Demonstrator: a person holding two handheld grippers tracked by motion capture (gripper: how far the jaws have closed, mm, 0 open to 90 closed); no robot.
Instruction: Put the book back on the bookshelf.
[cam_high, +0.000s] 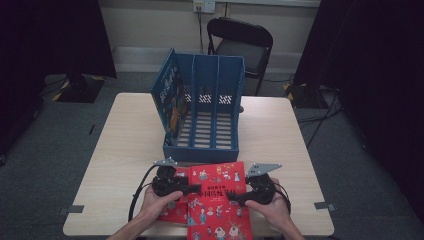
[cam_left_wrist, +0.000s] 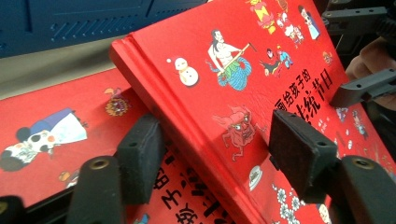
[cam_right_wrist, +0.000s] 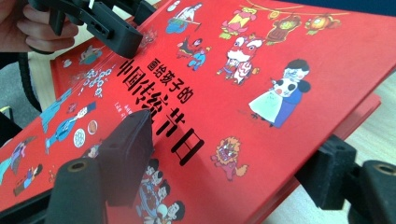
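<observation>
A red picture book (cam_high: 220, 200) with Chinese lettering sits at the table's near edge, lifted at a tilt over a second red book (cam_high: 172, 212) lying flat beneath it. My left gripper (cam_high: 192, 190) is shut on the top book's spine edge (cam_left_wrist: 187, 116), one pad on the cover and one beside the spine. My right gripper (cam_high: 235, 196) grips the opposite edge, with one pad on the cover (cam_right_wrist: 261, 70) and the other under the edge. The lower book (cam_left_wrist: 46, 126) shows beside the spine.
A blue three-slot file holder (cam_high: 205, 115) stands mid-table just beyond the books, open side up, with an illustrated book (cam_high: 170, 100) in its leftmost slot. A black folding chair (cam_high: 240, 45) stands behind the table. Bare tabletop (cam_high: 130, 140) lies left and right of the holder.
</observation>
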